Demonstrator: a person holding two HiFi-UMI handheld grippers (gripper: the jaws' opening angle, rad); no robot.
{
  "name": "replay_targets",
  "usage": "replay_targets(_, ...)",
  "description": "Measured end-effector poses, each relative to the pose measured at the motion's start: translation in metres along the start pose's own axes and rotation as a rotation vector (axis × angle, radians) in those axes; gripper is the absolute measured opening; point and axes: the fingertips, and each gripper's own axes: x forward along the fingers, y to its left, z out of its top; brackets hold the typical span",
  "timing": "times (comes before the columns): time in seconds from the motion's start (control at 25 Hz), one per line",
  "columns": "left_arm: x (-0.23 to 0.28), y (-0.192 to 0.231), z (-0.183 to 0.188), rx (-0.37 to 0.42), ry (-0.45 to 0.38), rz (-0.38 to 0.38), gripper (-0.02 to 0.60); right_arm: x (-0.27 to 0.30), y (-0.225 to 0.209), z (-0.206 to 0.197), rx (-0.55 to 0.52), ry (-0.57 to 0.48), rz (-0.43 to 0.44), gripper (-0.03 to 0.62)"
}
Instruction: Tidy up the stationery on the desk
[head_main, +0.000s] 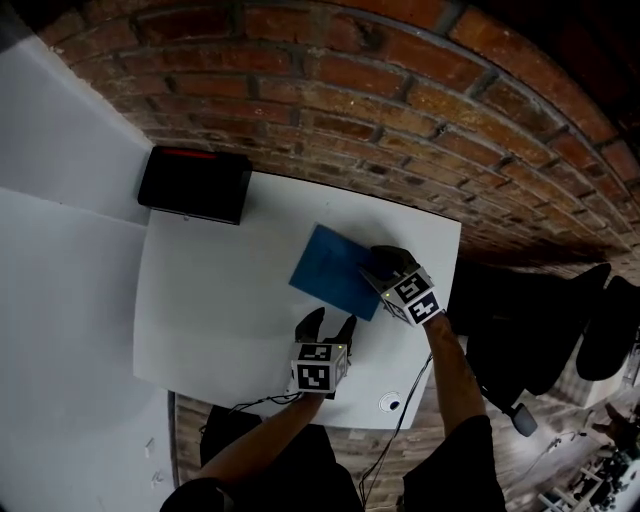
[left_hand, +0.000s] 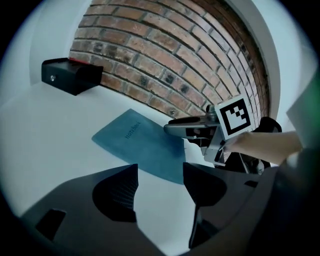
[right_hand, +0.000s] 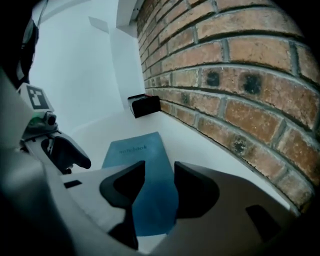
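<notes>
Head view: the blue notebook (head_main: 335, 272) lies flat at the far right of the white desk (head_main: 210, 290), skewed to its edges, so that's my target. My right gripper (head_main: 378, 266) hangs over its right end and my left gripper (head_main: 330, 322) sits by its near corner, bracketing it.

Left gripper view: fingers apart, only bare desk between them, the notebook just beyond.

Right gripper view: fingers apart, nothing pinched, the cover showing in the gap. I judge they're lined up to take it.
</notes>
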Motion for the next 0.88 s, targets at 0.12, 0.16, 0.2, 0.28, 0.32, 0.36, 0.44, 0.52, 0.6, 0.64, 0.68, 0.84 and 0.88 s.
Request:
replay_targets(0.12, 0.009, -0.002, 0.000, -0.026, 0.001, -0.003, 0.273, 0.006, -0.005, -0.002, -0.028, 0.029, 0.024, 0.175)
replay_targets(0.16, 0.011, -0.002, 0.000, -0.039, 0.000, -0.006, 0.273, 0.008, -0.006, -0.003, -0.038, 0.040, 0.032, 0.176)
replay_targets(0.2, 0.013, -0.002, 0.000, -0.053, -0.001, -0.009, 0.273, 0.009, -0.006, -0.004, -0.051, 0.052, 0.040, 0.176)
replay_targets(0.28, 0.018, -0.002, -0.002, -0.073, -0.001, -0.014, 0.273, 0.012, -0.007, -0.009, -0.070, 0.078, 0.054, 0.176)
replay_targets(0.32, 0.020, -0.003, -0.003, -0.078, 0.002, -0.017, 0.273, 0.013, -0.006, -0.012, -0.068, 0.090, 0.063, 0.176)
replay_targets(0.36, 0.022, -0.004, -0.004, -0.079, 0.005, -0.021, 0.273, 0.014, -0.005, -0.014, -0.059, 0.096, 0.070, 0.176)
replay_targets(0.44, 0.026, -0.007, -0.006, -0.071, 0.014, -0.032, 0.273, 0.015, -0.006, -0.016, -0.029, 0.092, 0.076, 0.176)
replay_targets(0.52, 0.029, -0.009, -0.007, -0.056, 0.021, -0.033, 0.273, 0.016, -0.006, -0.016, 0.000, 0.077, 0.077, 0.175)
replay_targets(0.6, 0.029, -0.009, -0.007, -0.058, 0.020, -0.028, 0.273, 0.015, -0.006, -0.017, 0.023, 0.058, 0.072, 0.175)
replay_targets(0.64, 0.029, -0.008, -0.007, -0.063, 0.018, -0.027, 0.273, 0.015, -0.006, -0.017, 0.032, 0.052, 0.067, 0.175)
replay_targets(0.68, 0.030, -0.008, -0.007, -0.067, 0.018, -0.026, 0.273, 0.015, -0.006, -0.017, 0.037, 0.050, 0.062, 0.175)
replay_targets(0.84, 0.031, -0.008, -0.007, -0.082, 0.024, -0.037, 0.273, 0.015, -0.007, -0.017, 0.050, 0.054, 0.047, 0.175)
replay_targets(0.88, 0.031, -0.008, -0.007, -0.084, 0.024, -0.039, 0.273, 0.015, -0.008, -0.017, 0.056, 0.056, 0.041, 0.176)
